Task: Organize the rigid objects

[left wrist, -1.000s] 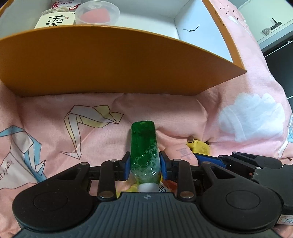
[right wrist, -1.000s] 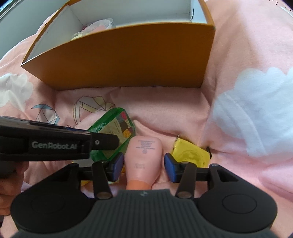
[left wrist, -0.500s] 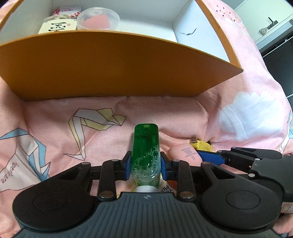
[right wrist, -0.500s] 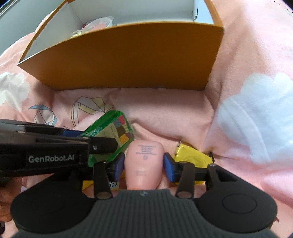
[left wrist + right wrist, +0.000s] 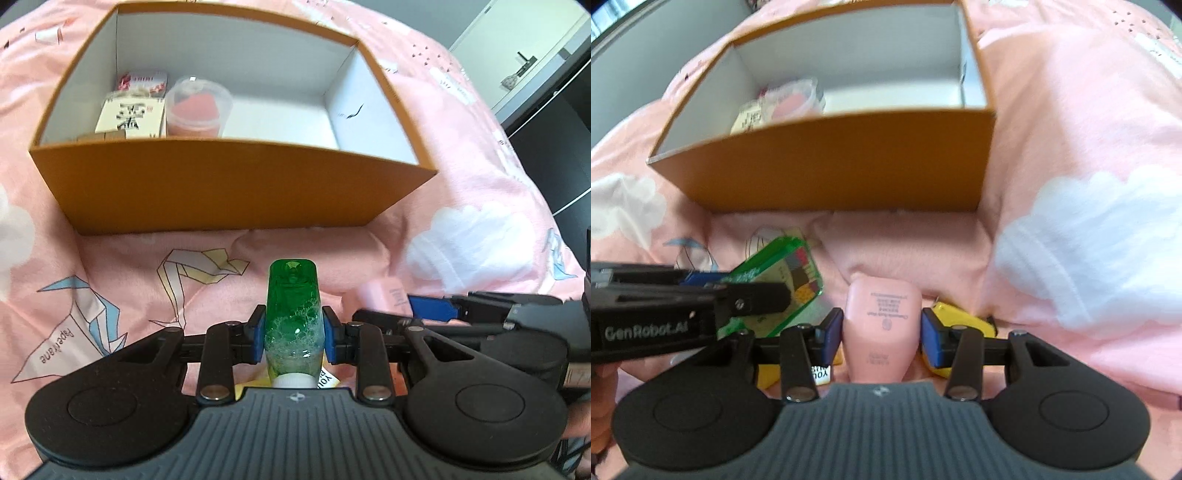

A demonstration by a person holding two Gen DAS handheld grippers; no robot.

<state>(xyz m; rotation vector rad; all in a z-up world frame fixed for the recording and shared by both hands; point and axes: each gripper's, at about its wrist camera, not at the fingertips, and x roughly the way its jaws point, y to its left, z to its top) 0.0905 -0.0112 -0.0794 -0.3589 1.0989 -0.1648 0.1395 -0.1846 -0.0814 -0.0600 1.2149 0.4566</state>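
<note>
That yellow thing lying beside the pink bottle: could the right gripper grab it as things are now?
Probably not: the right gripper is shut on the pink bottle, so its fingers are occupied. The yellow object lies partly behind its right finger; it must drop the bottle first.

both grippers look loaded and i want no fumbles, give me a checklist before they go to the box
1. Left gripper shut on the green bottle: ok, pads on both sides.
2. Right gripper shut on the pink bottle: ok.
3. Free floor in the orange box: ok, its right part is bare; a white carton and a clear cup fill the left.
4. Both bottles clear of the bedding: cannot tell.
5. Grippers apart from each other: cannot tell, they sit very close.
6. Yellow item beneath the right gripper left undisturbed: cannot tell.
</note>
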